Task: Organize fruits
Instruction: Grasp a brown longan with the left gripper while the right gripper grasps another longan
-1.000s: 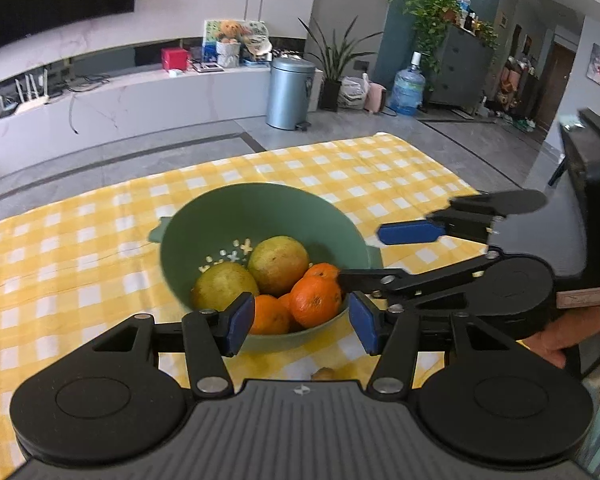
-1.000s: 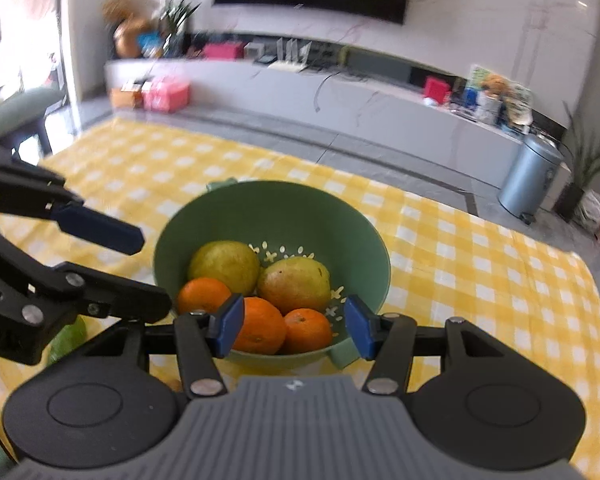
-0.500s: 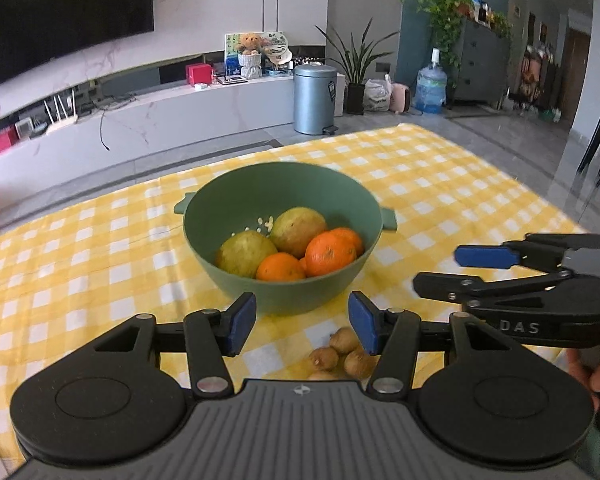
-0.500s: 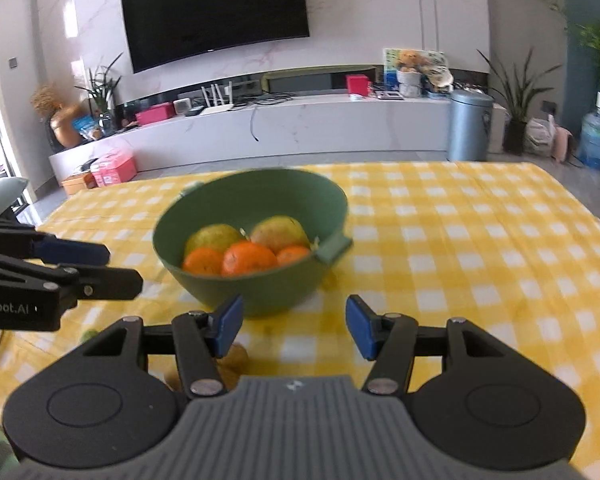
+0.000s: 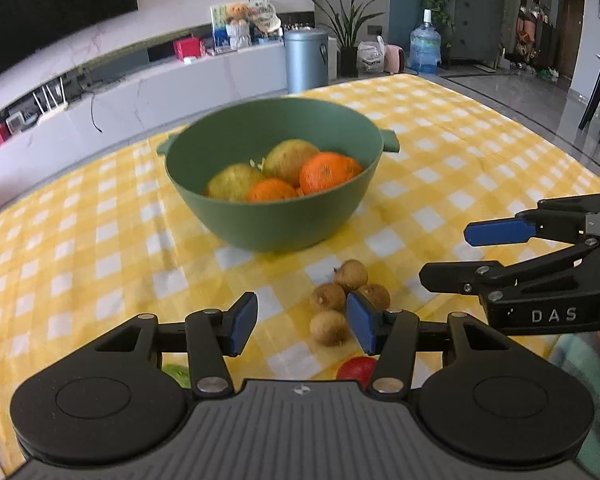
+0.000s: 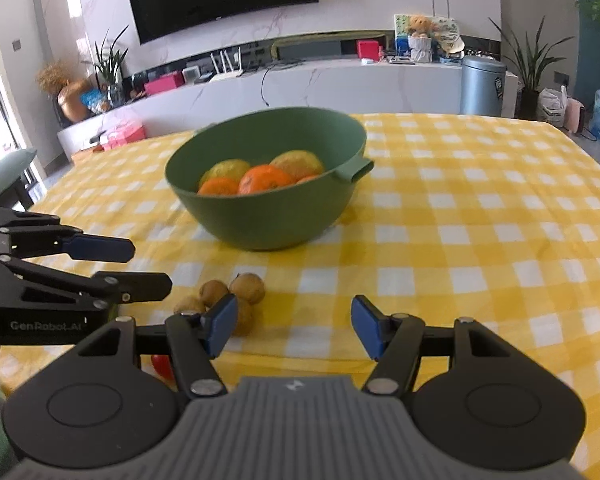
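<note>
**A:** Both tools are low over the surface [image 5: 100,216] with its yellow checked cloth. The green bowl [image 5: 274,220] sits out in the middle, well beyond the tips, with oranges [image 5: 328,172] and yellow-green pears [image 5: 290,160] piled inside.

**B:** And the left gripper [image 5: 296,320]?

**A:** Its jaws are closing, but nothing is pinched. The blue pads stand apart over bare cloth. The cluster of small brown fruits [image 5: 350,300] lies right at the right-hand pad, one of them just inside it, and I see no squeeze.

**B:** The right gripper [image 6: 292,320]?

**A:** Jaws opening, empty between them, only checked cloth there. From its side the same brown fruits [image 6: 228,294] lie by its left pad, partly behind it.

**B:** Anything else loose?

**A:** A red fruit [image 5: 358,370] close in, half hidden under the left tool's body, and a bit of something green [image 5: 176,374] at the near edge; too covered to name it.

**B:** How do the tools sit relative to each other?

**A:** Side by side, angled inward, with the brown cluster between them and near the bowl's foot.
</note>
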Demonstrator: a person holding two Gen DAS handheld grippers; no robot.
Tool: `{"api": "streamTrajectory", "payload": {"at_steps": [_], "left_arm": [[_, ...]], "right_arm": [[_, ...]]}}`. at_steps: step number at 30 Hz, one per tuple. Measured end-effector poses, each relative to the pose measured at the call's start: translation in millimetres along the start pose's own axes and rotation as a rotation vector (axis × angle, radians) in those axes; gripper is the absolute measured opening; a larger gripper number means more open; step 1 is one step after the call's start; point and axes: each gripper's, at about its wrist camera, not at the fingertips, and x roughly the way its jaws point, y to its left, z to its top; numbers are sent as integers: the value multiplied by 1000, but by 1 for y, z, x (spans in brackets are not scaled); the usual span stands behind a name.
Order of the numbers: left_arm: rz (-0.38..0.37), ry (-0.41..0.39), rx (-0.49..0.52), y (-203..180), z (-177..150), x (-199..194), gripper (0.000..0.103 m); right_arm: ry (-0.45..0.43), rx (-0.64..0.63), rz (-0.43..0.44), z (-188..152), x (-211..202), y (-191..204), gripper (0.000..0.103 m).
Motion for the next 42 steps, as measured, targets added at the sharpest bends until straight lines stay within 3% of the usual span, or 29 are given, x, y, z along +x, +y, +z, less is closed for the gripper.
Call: {"api": "streamTrajectory", "payload": {"at_steps": [3, 5, 13, 24, 42], "left_arm": [[-36, 5, -20, 5, -3, 0, 52], [-51, 9, -23, 7, -3, 0, 50], [-100, 41, -8, 4, -6, 4, 45], [-132, 121, -34, 5, -6, 27, 39], [-171, 129, -77, 10, -3, 32, 30]], "right_arm": [[11, -25, 17, -2, 2, 4, 60], [18, -37, 26, -4, 3, 6, 49], [47, -85, 76, -6, 5, 16, 26], [71, -104, 76, -6, 14, 19, 26], [102, -107, 99, -6, 23, 21, 26]]}}
